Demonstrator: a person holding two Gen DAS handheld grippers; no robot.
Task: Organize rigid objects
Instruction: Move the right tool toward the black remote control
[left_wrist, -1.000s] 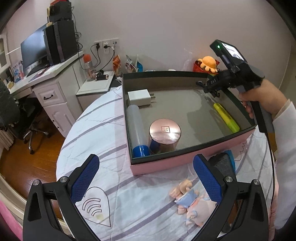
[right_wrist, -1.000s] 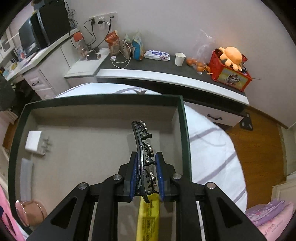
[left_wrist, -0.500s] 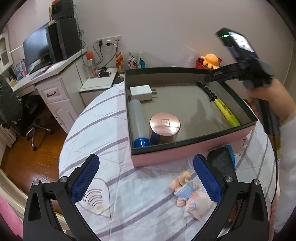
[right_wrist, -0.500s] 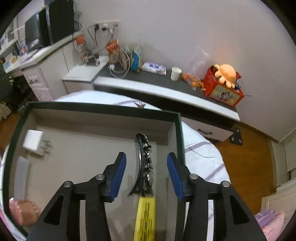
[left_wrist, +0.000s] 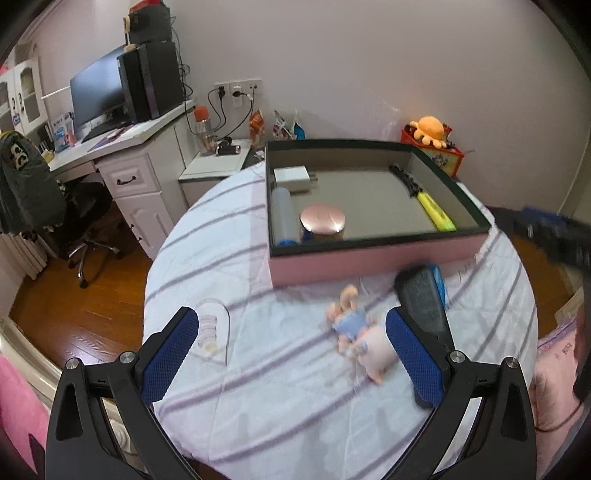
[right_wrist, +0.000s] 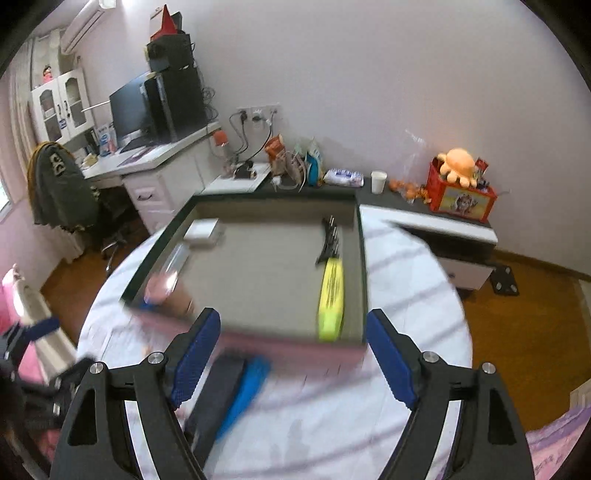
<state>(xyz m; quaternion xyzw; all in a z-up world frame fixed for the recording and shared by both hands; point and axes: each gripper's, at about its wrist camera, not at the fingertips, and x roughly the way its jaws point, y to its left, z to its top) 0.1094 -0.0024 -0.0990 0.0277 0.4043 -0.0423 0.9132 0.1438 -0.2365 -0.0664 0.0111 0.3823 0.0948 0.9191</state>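
**Q:** Where were the two tools?

**A:** I had my left hand-held gripper (left_wrist: 291, 354) spread wide and holding nothing, low over the round desk (left_wrist: 229, 266) with its striped cloth. My right hand-held gripper (right_wrist: 293, 356) was spread wide too, also holding nothing, in front of the near wall of the pink box (right_wrist: 295, 347).

**Q:** What lay in the box?

**A:** From the left wrist view I saw a black hair clip (left_wrist: 404, 179) along the right wall, end to end with a yellow highlighter (left_wrist: 436, 212). On the left side lay a white charger (left_wrist: 291, 177), a clear bottle with a blue cap (left_wrist: 283, 216), and a round rose-gold tin (left_wrist: 323, 221) beside the bottle.

**Q:** And outside the box?

**A:** On the cloth, near the front wall, I saw a small pink doll in blue clothes (left_wrist: 356, 328) lying on its side. Just right of it lay a black remote (left_wrist: 423, 302) with a blue object (left_wrist: 439, 282) against its far edge. The right wrist view was blurred there.
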